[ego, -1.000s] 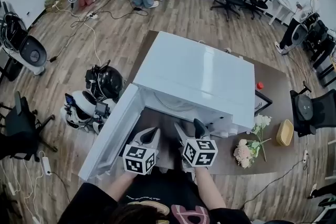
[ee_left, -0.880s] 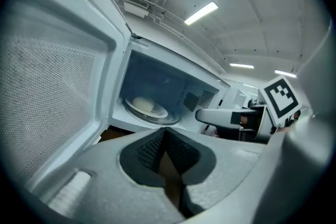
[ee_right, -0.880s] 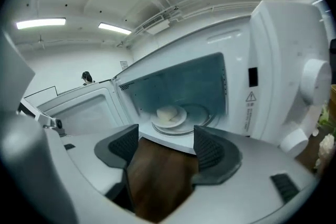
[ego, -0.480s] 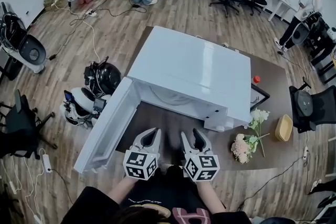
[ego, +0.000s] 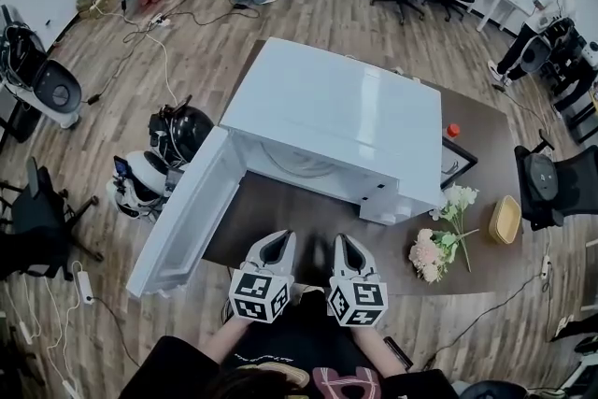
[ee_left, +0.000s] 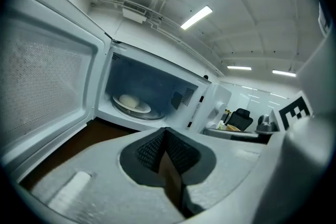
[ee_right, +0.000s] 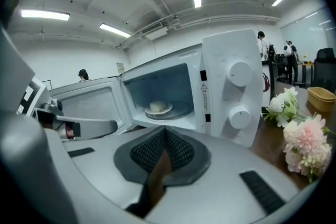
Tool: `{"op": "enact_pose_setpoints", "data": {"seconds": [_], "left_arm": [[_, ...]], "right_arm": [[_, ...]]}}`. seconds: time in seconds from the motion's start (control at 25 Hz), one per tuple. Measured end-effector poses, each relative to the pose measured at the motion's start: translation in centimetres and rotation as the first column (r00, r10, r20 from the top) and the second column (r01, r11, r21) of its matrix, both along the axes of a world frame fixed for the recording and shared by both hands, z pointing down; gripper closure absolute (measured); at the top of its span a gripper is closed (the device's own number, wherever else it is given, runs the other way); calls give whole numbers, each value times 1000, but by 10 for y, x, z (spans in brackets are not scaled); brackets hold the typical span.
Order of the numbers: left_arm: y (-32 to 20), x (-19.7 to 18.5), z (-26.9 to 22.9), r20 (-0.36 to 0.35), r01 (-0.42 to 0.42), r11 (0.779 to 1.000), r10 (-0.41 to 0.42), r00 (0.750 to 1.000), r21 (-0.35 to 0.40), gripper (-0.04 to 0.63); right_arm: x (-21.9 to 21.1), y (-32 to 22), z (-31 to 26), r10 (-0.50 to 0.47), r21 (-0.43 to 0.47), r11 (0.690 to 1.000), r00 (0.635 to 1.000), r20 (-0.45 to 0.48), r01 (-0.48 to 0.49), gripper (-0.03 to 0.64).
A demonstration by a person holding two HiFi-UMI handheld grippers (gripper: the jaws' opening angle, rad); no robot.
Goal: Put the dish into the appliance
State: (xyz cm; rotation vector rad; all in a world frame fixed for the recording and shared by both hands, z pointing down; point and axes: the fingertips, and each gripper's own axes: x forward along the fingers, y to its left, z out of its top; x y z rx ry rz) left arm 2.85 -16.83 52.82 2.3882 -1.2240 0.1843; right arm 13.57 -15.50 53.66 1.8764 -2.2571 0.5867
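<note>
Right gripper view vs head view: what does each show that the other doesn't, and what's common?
Only the right gripper view: the dish with pale round food on it, inside the cavity, and the two control knobs.
Only the head view: the microwave seen from above with its flat top, the wooden floor, and a small red object.
Both: the microwave, its open door, the flowers and the yellow bowl.
</note>
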Motion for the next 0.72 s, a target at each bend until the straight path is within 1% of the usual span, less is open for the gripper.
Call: {"op": "enact_pose_setpoints", "data": {"seconds": [0.16, 0.36, 0.52, 0.72], "left_arm": [[6, 5, 3, -1, 2, 1000, -2, 1000, -7, 589], [6, 6, 2, 5, 9, 1000, -9, 1000, 0, 590], [6, 8, 2, 12, 9, 1000, -9, 1000, 2, 589], [7, 10, 1, 21, 3, 1000, -3, 1000, 8, 589]], "right_arm": [[-2, 1, 0, -14, 0, 1000, 1000, 3, 14, 609], [-3, 1, 1, -23, -14, 1000, 999, -30, 23, 609], [-5, -1, 1, -42, -7, 999, 998, -50, 42, 611], [-9, -4, 0, -62, -6, 998, 996, -57, 62, 611]]}}
